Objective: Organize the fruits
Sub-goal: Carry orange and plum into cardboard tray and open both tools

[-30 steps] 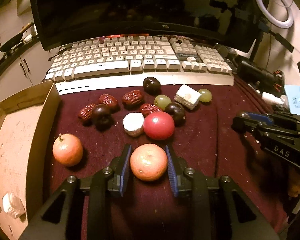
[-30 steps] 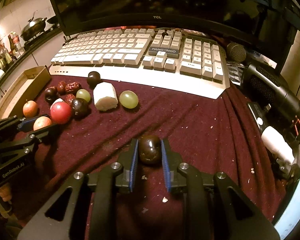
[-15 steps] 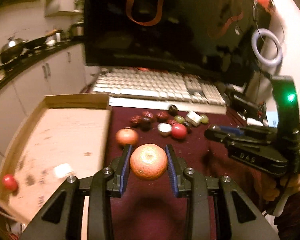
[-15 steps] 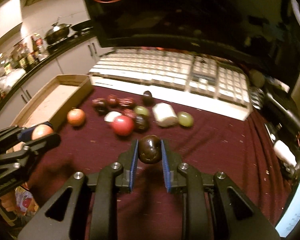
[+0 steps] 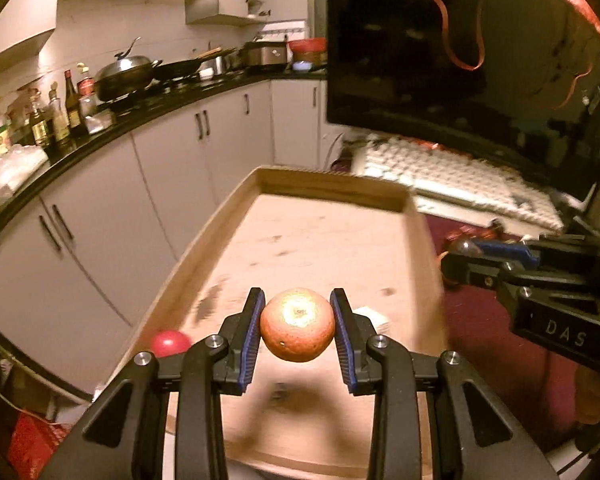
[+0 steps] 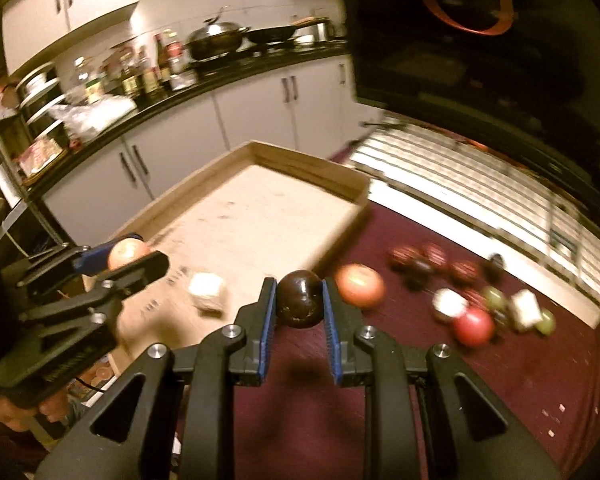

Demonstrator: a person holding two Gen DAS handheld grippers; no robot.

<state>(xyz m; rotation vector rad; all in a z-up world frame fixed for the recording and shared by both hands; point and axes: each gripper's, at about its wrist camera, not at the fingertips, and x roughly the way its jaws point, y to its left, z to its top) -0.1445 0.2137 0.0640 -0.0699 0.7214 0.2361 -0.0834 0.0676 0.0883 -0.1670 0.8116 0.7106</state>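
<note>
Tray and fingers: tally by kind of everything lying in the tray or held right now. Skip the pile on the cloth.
orange: 1, held by the left gripper
dark plum: 1, held by the right gripper
red round fruit: 1, in the tray
white chunk: 1, in the tray
Total: 4

An orange tangerine (image 5: 297,325) and a dark brown plum (image 6: 299,298) (both between blue pads (image 5: 253,338)) over a pale tan tray (image 5: 332,188) and maroon cloth (image 6: 480,392).
</note>
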